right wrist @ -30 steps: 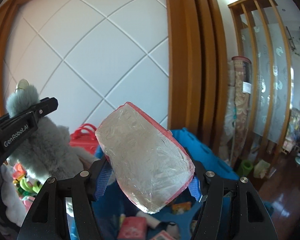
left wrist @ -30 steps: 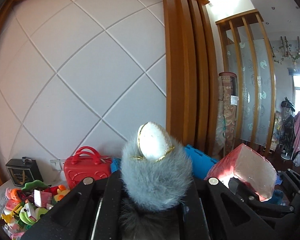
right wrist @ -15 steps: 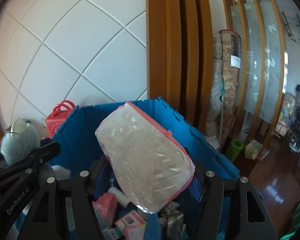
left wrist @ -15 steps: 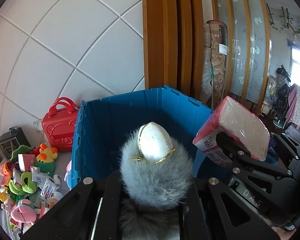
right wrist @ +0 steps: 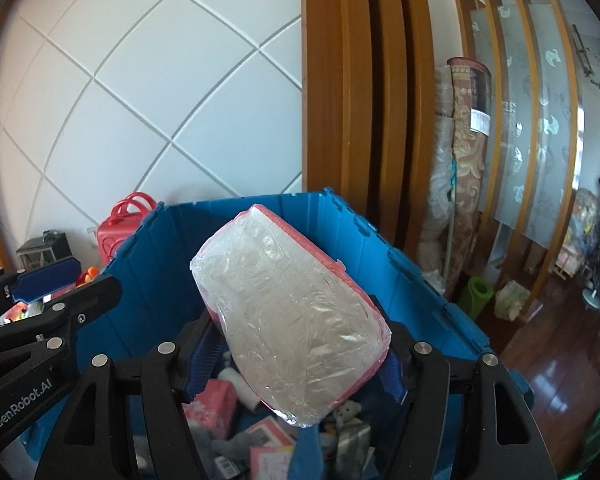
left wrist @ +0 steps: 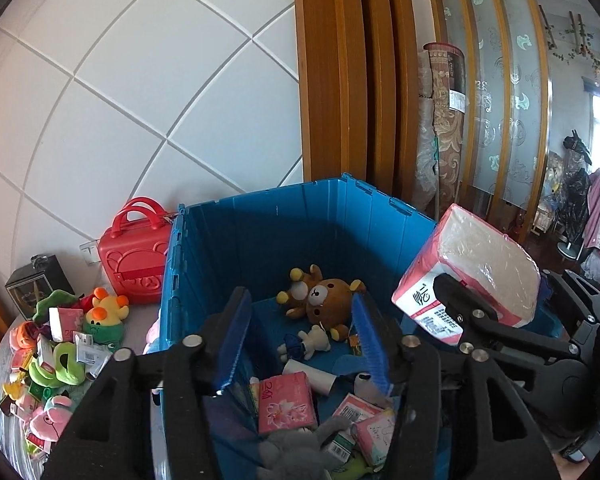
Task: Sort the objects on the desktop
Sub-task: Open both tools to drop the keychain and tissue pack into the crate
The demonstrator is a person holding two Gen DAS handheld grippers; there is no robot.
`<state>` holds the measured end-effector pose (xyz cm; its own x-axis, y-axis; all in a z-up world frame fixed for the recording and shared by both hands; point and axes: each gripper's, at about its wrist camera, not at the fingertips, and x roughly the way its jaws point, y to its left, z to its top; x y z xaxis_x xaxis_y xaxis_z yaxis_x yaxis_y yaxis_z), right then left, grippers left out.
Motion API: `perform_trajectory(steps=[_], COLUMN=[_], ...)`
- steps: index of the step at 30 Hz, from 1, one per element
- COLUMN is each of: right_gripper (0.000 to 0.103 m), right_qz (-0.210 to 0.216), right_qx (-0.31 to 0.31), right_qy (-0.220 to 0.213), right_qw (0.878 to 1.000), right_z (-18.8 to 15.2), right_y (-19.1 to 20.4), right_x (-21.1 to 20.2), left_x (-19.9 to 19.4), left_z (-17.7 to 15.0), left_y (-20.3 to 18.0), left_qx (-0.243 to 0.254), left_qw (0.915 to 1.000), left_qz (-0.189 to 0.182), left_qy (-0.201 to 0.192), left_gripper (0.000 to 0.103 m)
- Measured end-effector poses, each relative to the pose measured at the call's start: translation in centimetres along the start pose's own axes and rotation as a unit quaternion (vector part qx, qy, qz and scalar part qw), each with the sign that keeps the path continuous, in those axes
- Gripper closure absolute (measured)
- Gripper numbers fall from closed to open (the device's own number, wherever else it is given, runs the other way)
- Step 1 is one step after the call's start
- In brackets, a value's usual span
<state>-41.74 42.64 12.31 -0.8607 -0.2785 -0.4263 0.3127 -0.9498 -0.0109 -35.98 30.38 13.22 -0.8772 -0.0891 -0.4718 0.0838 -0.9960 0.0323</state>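
Right wrist view: "GenRobot.AI" lettering on left gripper (right wrist: 32, 292), fingers apart.

Both wrist views overlook one blue crate (left wrist: 300, 232).

- Crate (left wrist: 300, 232): solid blue, centre of frame.
- Tissue pack (right wrist: 292, 312): pink edging under clear, shiny wrap.
- Case (left wrist: 134, 256): bright red, left of centre.
- Teddy bear (left wrist: 324, 296): brown with yellow paws.
- Wall (left wrist: 140, 80): white, diamond-lined, upper left.

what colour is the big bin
Blue bin, clearest in the left wrist view.
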Motion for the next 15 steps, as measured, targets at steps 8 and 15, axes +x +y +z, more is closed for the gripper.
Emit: perform_trajectory(steps=[8, 15], right_gripper=[0.017, 0.003], right_qz=[-0.018, -0.032], right_qx=[0.005, 0.007], right_qy=[-0.013, -0.014], right_qw=[1.0, 0.999], right_z=[0.6, 0.7], right_y=[-0.2, 0.1], right_x=[-0.3, -0.6], left_x=[-0.2, -0.6], left_z=[0.1, 0.1], left_y=[0.6, 1.5], left_qx=[-0.002, -0.01], left_qw=[1.0, 0.9999], left_qz=[0.004, 0.006], left_qy=[-0.003, -0.007], left_gripper=[0.045, 0.045])
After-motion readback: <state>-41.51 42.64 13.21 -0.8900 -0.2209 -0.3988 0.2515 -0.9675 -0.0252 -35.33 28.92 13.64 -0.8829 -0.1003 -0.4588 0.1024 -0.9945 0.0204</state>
